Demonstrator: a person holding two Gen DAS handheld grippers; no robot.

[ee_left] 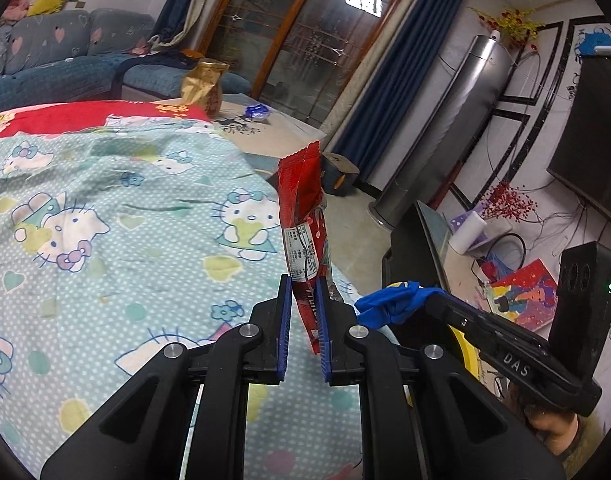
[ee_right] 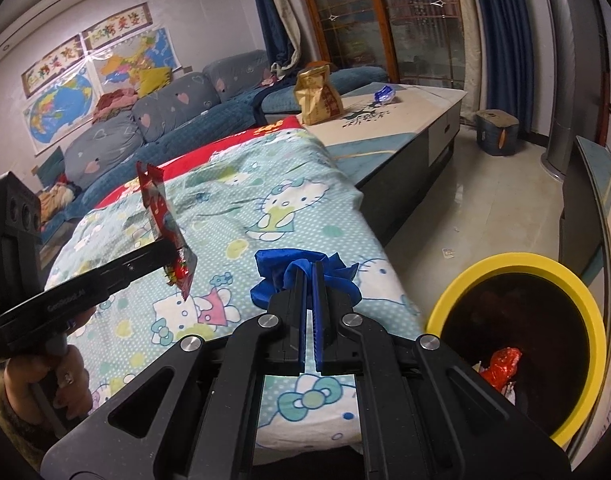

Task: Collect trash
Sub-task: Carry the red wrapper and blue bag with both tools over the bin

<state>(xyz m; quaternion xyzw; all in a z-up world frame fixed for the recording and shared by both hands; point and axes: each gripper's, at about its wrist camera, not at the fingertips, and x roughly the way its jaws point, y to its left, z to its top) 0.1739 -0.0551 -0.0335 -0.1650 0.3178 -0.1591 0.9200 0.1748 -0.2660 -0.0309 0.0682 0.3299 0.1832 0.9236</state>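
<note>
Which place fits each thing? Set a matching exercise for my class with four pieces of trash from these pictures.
Things:
1. red wrapper
2. blue scrap
3. gold bag
4. red foil

Places:
A. inside the yellow-rimmed bin
B. held in the left gripper
C. standing on the low table
D. held in the right gripper

Pairs: 1-B, 2-D, 3-C, 4-A

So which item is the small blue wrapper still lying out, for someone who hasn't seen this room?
Find the long pale table beyond the Hello Kitty cloth. A tall gold bag stands at its near end; past that, alone on the tabletop, lies the blue wrapper. It is small, shiny and crumpled, unlike the matte blue wad held in the right claw.
</note>
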